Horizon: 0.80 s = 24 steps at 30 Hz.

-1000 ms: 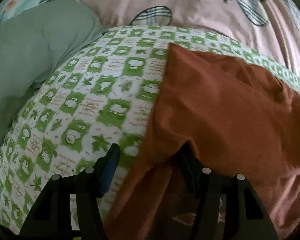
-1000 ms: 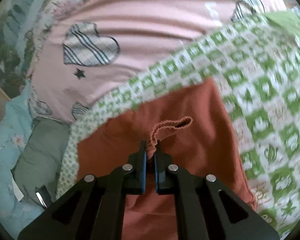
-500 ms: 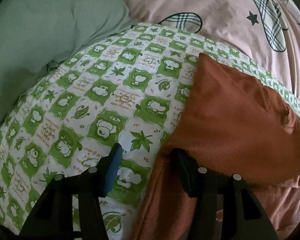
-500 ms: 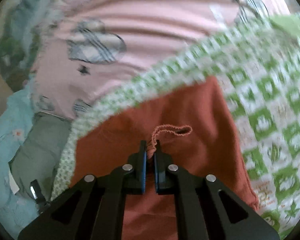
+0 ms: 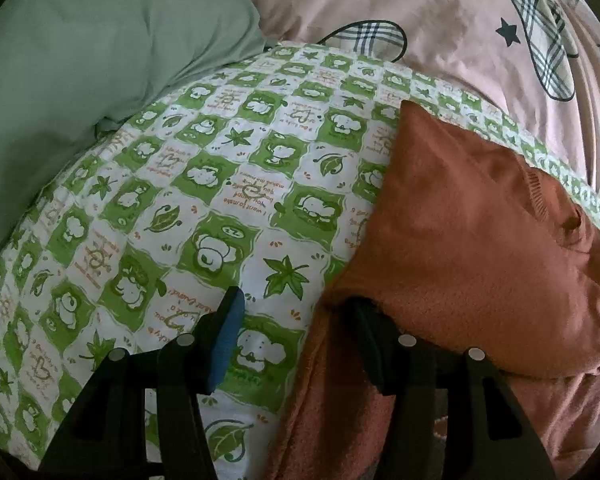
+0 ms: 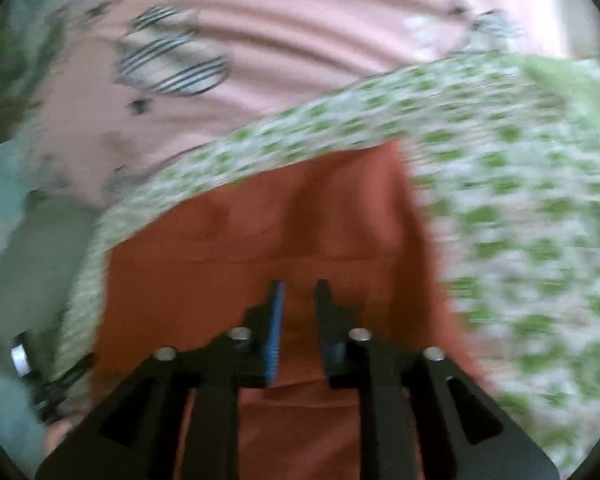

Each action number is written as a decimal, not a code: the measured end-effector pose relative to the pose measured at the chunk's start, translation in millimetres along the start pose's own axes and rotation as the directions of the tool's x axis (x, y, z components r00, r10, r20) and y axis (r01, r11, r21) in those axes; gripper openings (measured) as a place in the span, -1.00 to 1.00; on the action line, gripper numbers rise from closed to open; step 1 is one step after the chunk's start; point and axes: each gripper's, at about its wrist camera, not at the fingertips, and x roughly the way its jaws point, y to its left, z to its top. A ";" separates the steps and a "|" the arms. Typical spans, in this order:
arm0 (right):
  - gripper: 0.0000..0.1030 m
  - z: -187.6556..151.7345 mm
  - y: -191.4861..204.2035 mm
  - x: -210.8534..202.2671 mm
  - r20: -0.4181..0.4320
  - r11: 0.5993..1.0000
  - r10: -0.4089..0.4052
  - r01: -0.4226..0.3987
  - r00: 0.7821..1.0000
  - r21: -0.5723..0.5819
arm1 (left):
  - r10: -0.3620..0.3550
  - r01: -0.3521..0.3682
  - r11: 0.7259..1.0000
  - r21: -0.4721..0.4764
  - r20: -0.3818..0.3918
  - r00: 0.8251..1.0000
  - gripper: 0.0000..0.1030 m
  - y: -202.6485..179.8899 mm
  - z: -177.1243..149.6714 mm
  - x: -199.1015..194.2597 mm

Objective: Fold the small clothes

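A rust-orange garment (image 5: 460, 232) lies folded over on a green-and-white patterned cloth (image 5: 228, 200). My left gripper (image 5: 296, 308) is open; its left finger rests over the patterned cloth and its right finger is tucked under the folded orange edge. In the blurred right wrist view the same garment (image 6: 268, 248) fills the middle. My right gripper (image 6: 300, 292) is open a little and empty, just above the orange fabric.
A sage-green pillow (image 5: 80, 80) lies at the left. A pink bedsheet with plaid hearts and stars (image 5: 440, 8) lies behind the patterned cloth. In the right wrist view light blue fabric (image 6: 0, 208) and a small dark object (image 6: 24, 360) sit at the left.
My right gripper has opened and let go of the orange drawstring loop; that view is now blurred by motion. My left gripper has slid left, baring more patterned cloth.
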 end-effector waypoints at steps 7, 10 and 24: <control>-0.26 -18.0 -30.2 -22.5 -0.029 0.997 -0.016 0.018 0.999 0.076 | -0.032 0.032 0.999 -0.007 0.010 0.999 0.05 18.0 -1.9 -32.0; -0.21 -35.0 -35.5 -62.3 -0.003 0.997 0.028 -0.028 1.000 0.073 | -0.101 0.102 0.994 -0.044 0.024 0.995 0.11 38.5 -11.1 -62.3; -0.10 -181.6 -44.7 -186.1 -0.049 0.996 0.064 -0.061 0.997 0.072 | -0.278 0.276 0.960 -0.056 -0.043 0.960 0.40 96.1 -117.1 -158.7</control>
